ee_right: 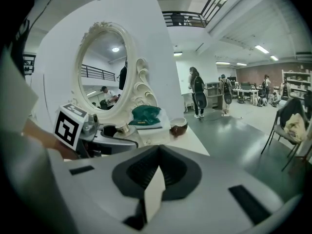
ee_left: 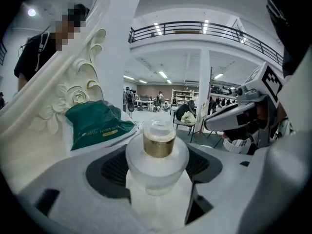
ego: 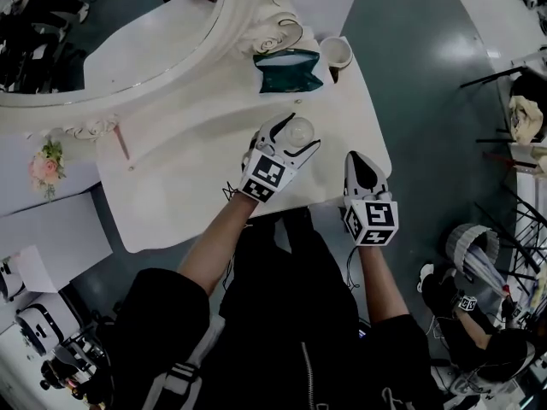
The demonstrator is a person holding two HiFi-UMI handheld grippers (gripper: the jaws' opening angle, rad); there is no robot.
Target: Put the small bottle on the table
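Observation:
The small bottle point(ego: 300, 130), round frosted glass with a gold collar point(ee_left: 158, 145) and a clear cap, sits between the jaws of my left gripper point(ego: 296, 135), which is shut on its wide body point(ee_left: 157, 165). It is upright over the front right part of the white dressing table point(ego: 197, 152); whether its base touches the top is hidden. My right gripper point(ego: 362, 166) hangs at the table's front right edge, to the right of the left one, shut and empty point(ee_right: 157, 152). In the right gripper view the left gripper point(ee_right: 105, 130) is at the left.
A green packet point(ego: 289, 68) lies against the carved mirror frame point(ego: 256, 24) at the back, beside a small cup point(ego: 336, 52). A thin stick point(ego: 122, 142) and a pink flower point(ego: 47, 166) are at the left. Grey floor point(ego: 427, 101) lies to the right.

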